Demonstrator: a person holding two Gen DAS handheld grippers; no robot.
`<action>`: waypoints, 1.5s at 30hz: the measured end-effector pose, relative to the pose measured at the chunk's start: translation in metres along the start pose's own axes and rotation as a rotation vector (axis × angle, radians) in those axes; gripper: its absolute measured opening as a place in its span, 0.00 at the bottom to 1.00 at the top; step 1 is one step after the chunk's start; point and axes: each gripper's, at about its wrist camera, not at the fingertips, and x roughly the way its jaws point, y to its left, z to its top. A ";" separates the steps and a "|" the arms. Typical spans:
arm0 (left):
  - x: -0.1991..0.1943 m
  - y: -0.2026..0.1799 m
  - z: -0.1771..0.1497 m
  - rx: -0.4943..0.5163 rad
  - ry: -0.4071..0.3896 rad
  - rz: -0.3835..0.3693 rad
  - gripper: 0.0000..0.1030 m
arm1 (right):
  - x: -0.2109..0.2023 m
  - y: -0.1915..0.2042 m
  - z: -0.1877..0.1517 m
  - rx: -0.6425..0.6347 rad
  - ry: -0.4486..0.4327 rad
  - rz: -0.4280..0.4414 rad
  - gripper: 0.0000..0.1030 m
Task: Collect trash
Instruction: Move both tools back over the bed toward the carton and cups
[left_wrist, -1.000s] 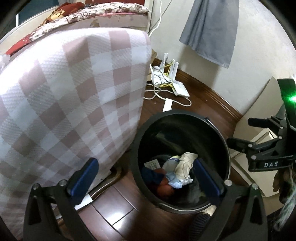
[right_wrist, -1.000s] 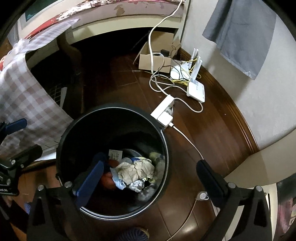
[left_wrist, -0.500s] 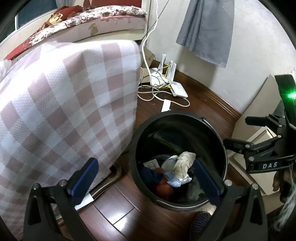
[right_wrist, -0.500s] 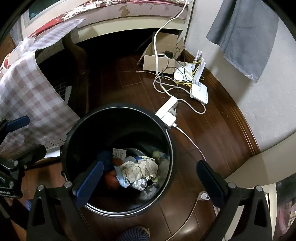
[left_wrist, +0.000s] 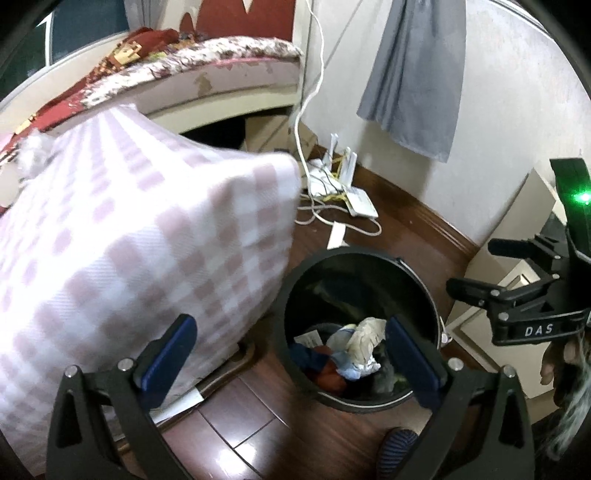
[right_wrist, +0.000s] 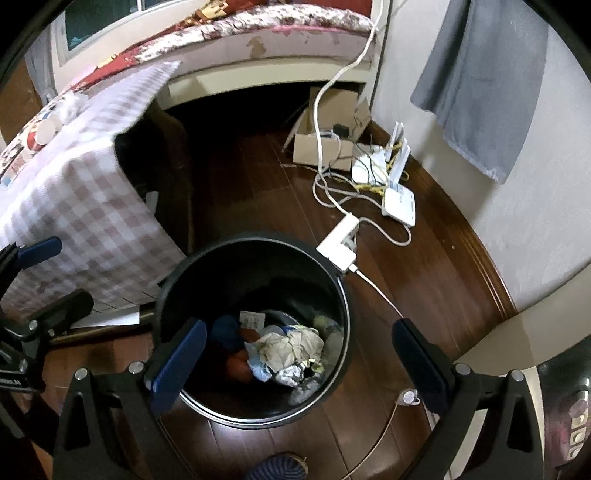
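A black round trash bin (left_wrist: 428, 295) stands on the dark wood floor; it also shows in the right wrist view (right_wrist: 343, 295). Crumpled paper (right_wrist: 291, 345), foil, blue and orange scraps lie at its bottom; the crumpled paper also shows in the left wrist view (left_wrist: 364, 338). My left gripper (left_wrist: 291, 363) is open and empty, above and to the left of the bin. My right gripper (right_wrist: 297, 363) is open and empty, above the bin's near rim. On the checked tablecloth, white wadded tissue (right_wrist: 72, 105) and a paper cup (right_wrist: 46, 131) lie at the far left.
A table with a pink checked cloth (left_wrist: 129, 258) stands left of the bin. A power strip (right_wrist: 338, 243), cables and white routers (right_wrist: 399, 199) lie on the floor behind it. A cardboard box (right_wrist: 325, 146) sits under the bed (right_wrist: 277, 33). A grey cloth (right_wrist: 484, 81) hangs on the wall.
Both grippers have risen and pulled back from the bin, so it looks smaller and lower. More of the bed and tabletop shows. Both stay open and empty.
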 end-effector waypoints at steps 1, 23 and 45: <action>-0.005 0.001 0.001 -0.002 -0.007 0.003 0.99 | -0.003 0.002 0.002 -0.003 -0.009 0.004 0.99; -0.119 0.141 -0.004 -0.202 -0.193 0.230 0.99 | -0.063 0.150 0.095 -0.153 -0.242 0.224 0.99; -0.162 0.246 -0.060 -0.365 -0.189 0.384 0.99 | -0.058 0.299 0.121 -0.353 -0.255 0.402 0.99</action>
